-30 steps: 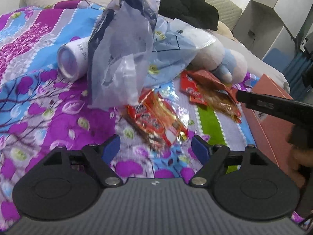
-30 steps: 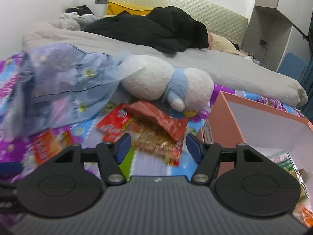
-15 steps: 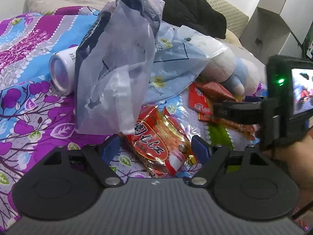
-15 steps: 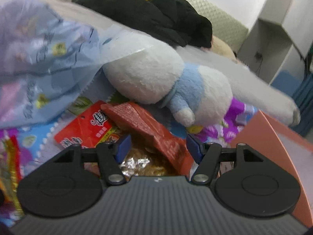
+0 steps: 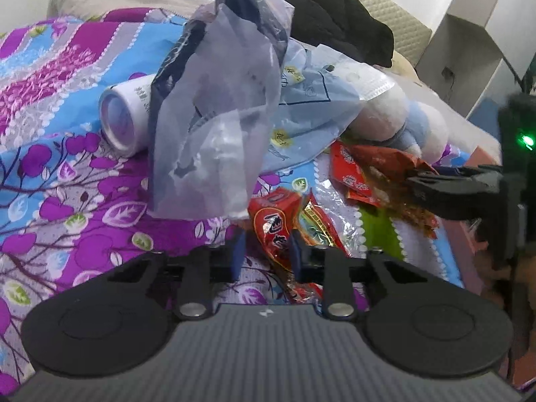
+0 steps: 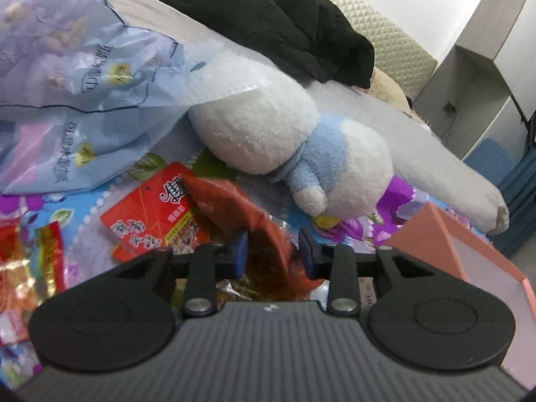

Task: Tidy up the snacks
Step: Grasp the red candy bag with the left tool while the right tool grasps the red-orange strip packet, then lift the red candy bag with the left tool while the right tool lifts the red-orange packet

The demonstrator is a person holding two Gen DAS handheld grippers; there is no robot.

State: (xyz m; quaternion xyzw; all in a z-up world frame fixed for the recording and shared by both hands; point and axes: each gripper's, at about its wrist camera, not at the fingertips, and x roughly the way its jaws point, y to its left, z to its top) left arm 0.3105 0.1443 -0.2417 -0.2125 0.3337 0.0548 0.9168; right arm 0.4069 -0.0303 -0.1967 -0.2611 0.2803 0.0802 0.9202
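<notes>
Several red snack packets lie on the flowered bedspread. My left gripper (image 5: 264,254) has narrowed its jaws around a red and gold snack packet (image 5: 278,231) lying on the bed. My right gripper (image 6: 273,251) has narrowed its jaws around a dark red snack packet (image 6: 241,214) that lies over a flat red packet (image 6: 150,214). The right gripper also shows in the left wrist view (image 5: 422,181), at the red packets (image 5: 365,171) on the right.
A crumpled translucent plastic bag (image 5: 221,107) stands just behind the left packet, with a white tube (image 5: 124,117) beside it. A white and blue plush toy (image 6: 301,154) lies behind the right packet. An orange-pink box (image 6: 469,251) stands to the right. Black clothing (image 6: 284,30) lies further back.
Both grippers moved forward and down onto the packets. Both sets of jaws went from wide open to narrowed around a packet.
</notes>
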